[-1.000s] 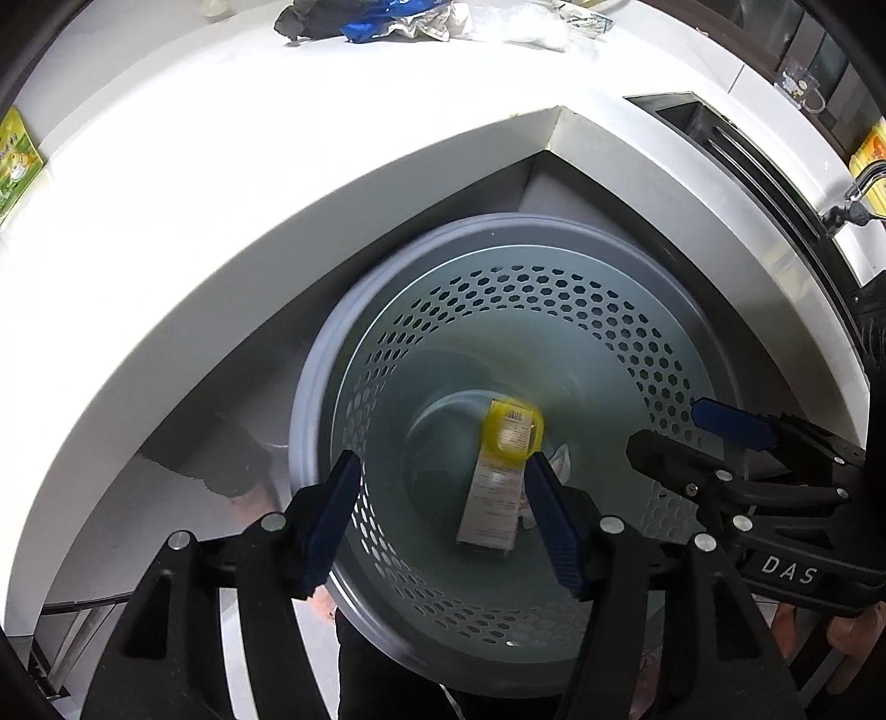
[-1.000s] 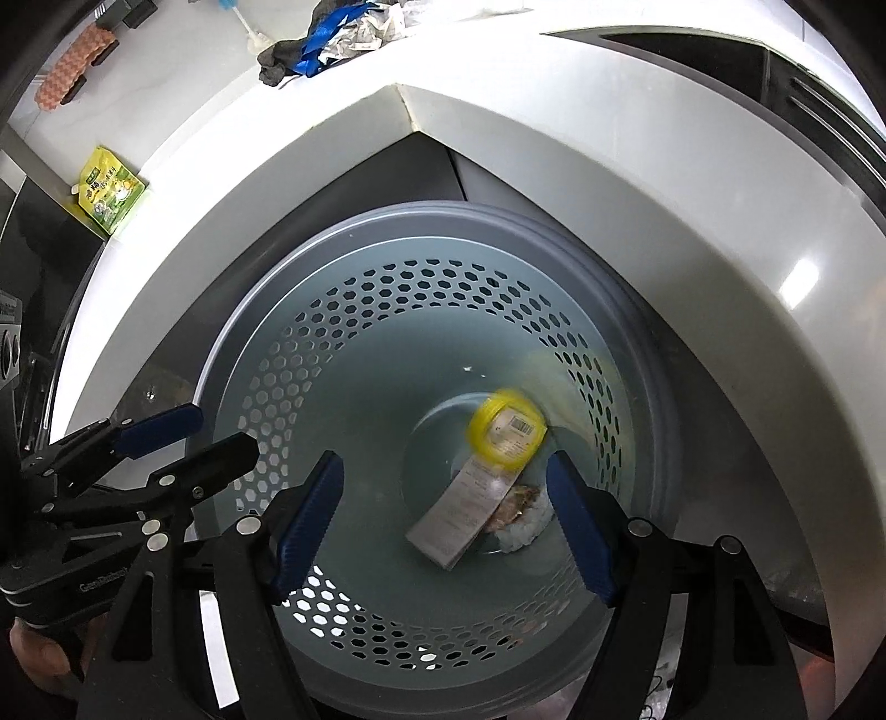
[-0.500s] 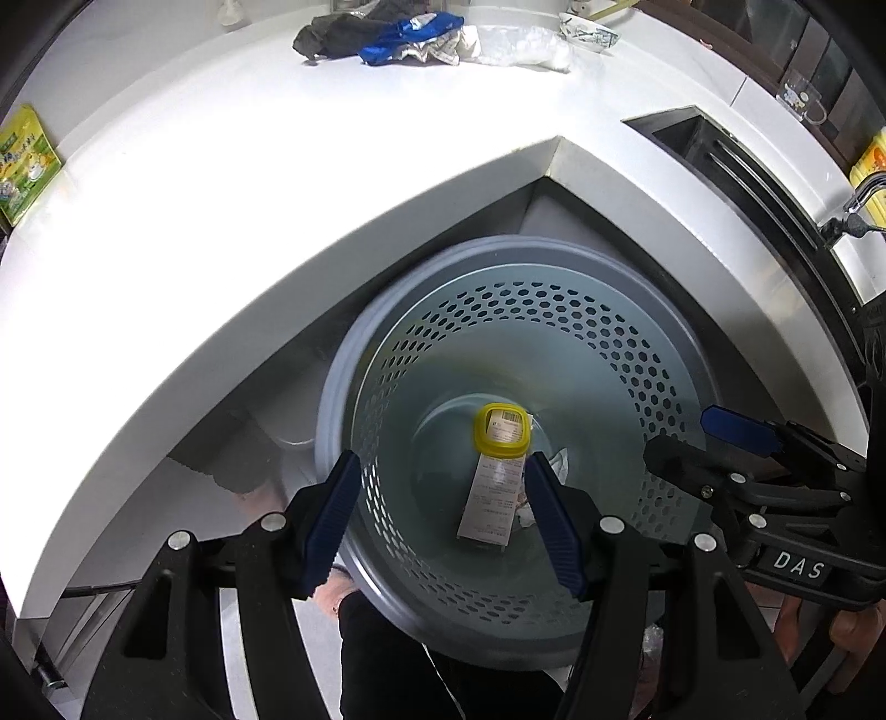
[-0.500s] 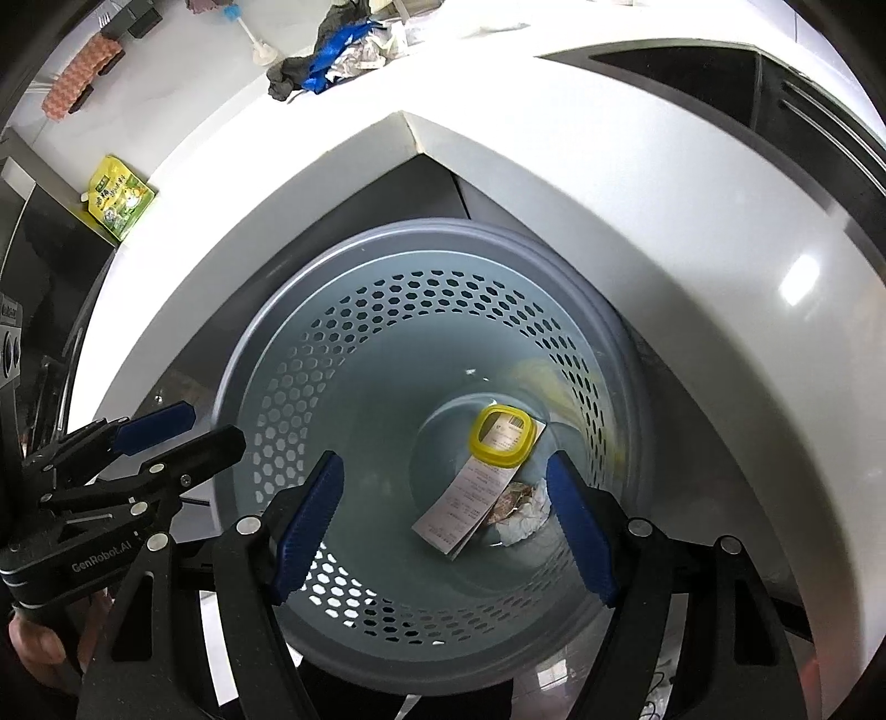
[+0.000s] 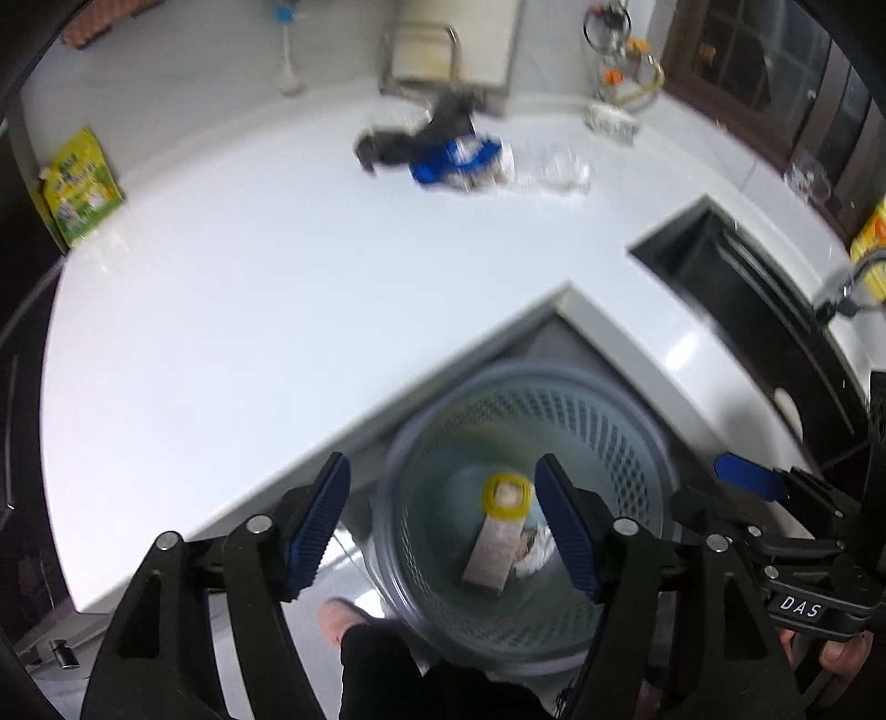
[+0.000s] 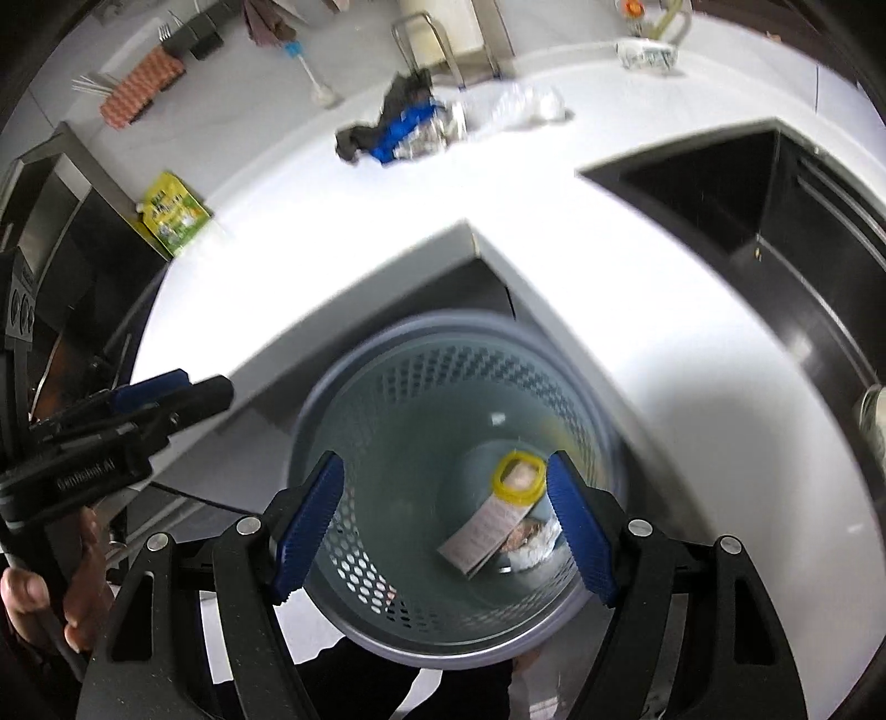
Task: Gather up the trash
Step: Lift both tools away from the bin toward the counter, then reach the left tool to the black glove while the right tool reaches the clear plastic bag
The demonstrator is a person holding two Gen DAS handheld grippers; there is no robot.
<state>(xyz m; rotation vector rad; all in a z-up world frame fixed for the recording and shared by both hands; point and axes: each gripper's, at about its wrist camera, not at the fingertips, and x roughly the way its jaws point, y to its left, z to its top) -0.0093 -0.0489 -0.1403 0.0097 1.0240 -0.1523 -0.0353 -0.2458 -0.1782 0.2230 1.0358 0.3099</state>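
Note:
A grey perforated trash basket [image 5: 626, 421] [image 6: 387, 399] stands on the floor in the counter's inner corner. At its bottom lie a yellow-lidded container [image 5: 505, 495] [image 6: 519, 477], a paper slip [image 5: 490, 551] [image 6: 484, 533] and crumpled wrapping [image 6: 531, 545]. My left gripper [image 5: 443, 520] hangs above the basket's near-left rim, its jaws opening with nothing between them. My right gripper [image 6: 446, 520] is open and empty over the basket mouth. On the white counter [image 5: 232, 310] far back lies a pile of trash: dark cloth, a blue wrapper [image 5: 451, 160] [image 6: 407, 124] and clear plastic [image 5: 556, 171] [image 6: 518, 108].
A yellow-green pouch [image 5: 80, 185] [image 6: 173, 213] leans at the counter's left end. A dark sink [image 5: 736, 277] [image 6: 775, 210] is set into the counter at right. A metal rack [image 5: 437, 50] and a brush [image 5: 287, 55] stand by the back wall. A foot [image 5: 343, 615] shows below.
Both grippers have risen away from the basket, which now looks smaller and lower. More of the counter and its back wall has come into view. The left jaws stand wider apart.

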